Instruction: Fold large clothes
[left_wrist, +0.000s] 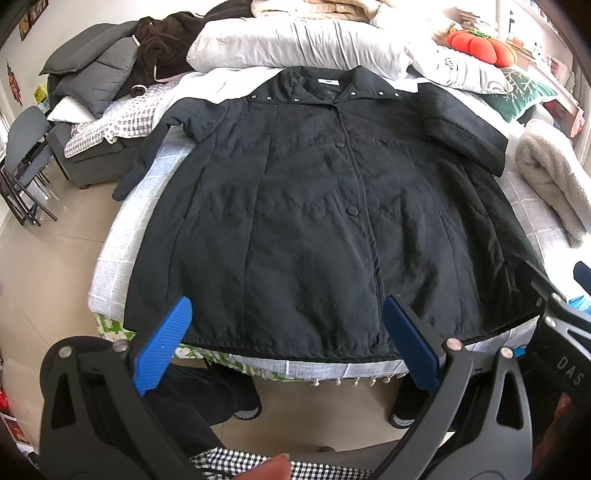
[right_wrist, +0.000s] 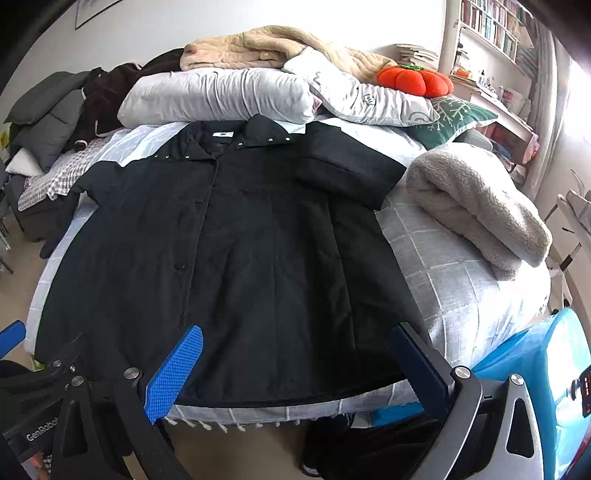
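I see one black coat (left_wrist: 314, 206) lying flat on the bed (right_wrist: 461, 280), its one far sleeve folded across near the collar, and my two grippers, left gripper (left_wrist: 284, 343) and right gripper (right_wrist: 299, 373), hang wide open at its near hem, holding nothing.

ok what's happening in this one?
A person holds a gripper in each hand over a black coat spread face up on the bed, collar at the far end. One sleeve is already folded across the chest; the other sleeve hangs off the bed's edge. The left gripper and right gripper are both open near the hem, gripping nothing.
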